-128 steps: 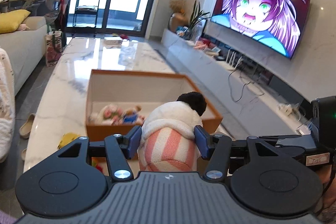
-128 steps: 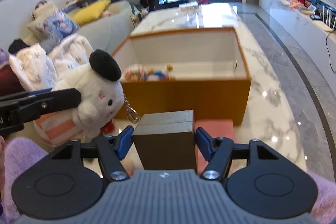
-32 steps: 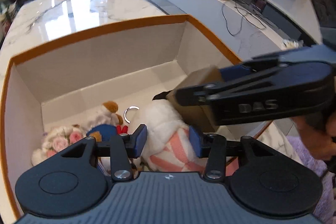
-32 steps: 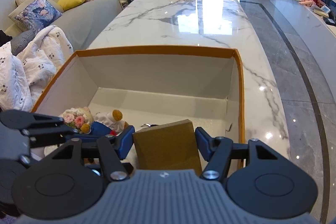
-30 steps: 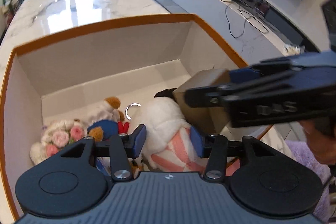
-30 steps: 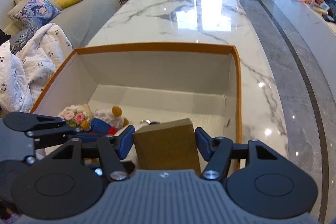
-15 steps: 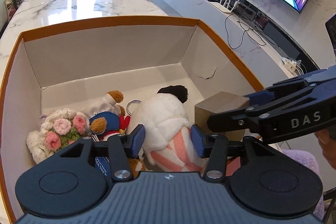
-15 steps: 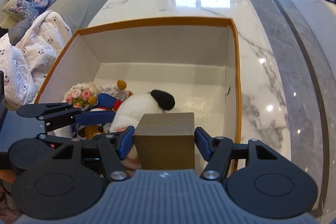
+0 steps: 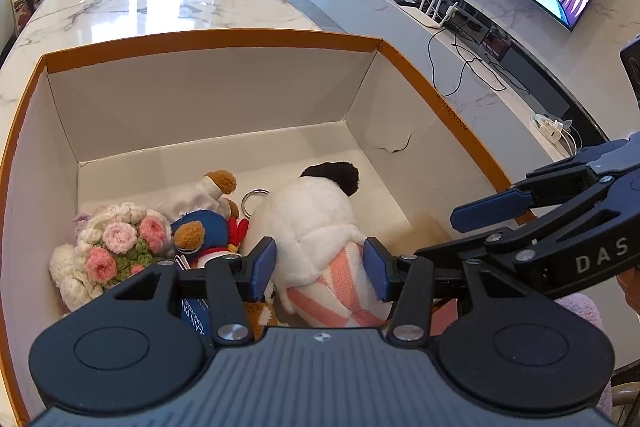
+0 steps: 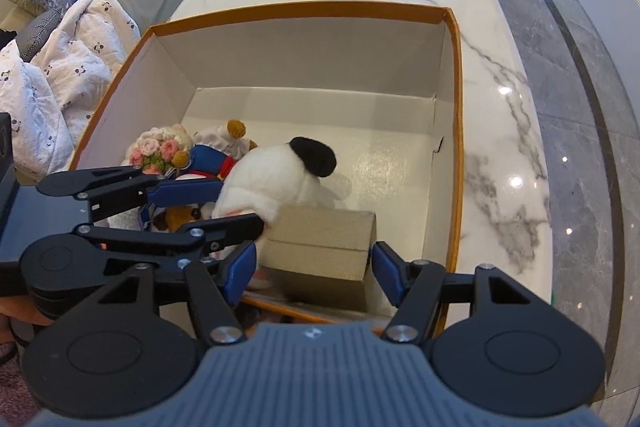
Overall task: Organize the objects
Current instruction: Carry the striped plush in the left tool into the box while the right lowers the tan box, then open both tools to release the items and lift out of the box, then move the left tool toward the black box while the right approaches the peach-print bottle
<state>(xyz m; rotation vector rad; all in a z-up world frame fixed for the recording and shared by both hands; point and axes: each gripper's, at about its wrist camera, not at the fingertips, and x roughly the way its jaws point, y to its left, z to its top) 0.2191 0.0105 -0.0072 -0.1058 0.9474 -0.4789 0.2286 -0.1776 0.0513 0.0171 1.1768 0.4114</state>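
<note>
An orange-rimmed box (image 9: pixel 216 39) (image 10: pixel 454 131) stands on the marble table. A white plush with pink stripes and a black ear (image 9: pixel 320 227) (image 10: pixel 272 183) lies on the box floor. My left gripper (image 9: pixel 320 265) is open, its fingers either side of the plush, not squeezing it. A brown cardboard block (image 10: pixel 324 247) rests on the box floor by the near right wall. My right gripper (image 10: pixel 314 269) is open, its fingers apart from the block. It also shows in the left wrist view (image 9: pixel 492 207).
A crocheted flower bouquet (image 9: pixel 108 247) and a small blue-clad plush (image 9: pixel 204 227) lie in the box's left part. The far half of the box floor (image 10: pixel 360 131) is bare. A sofa with blankets (image 10: pixel 52 59) is left; a TV console (image 9: pixel 440 27) is right.
Both grippers opened: the left let go of the plush, the right let go of the brown block. Both things now rest on the box floor.
</note>
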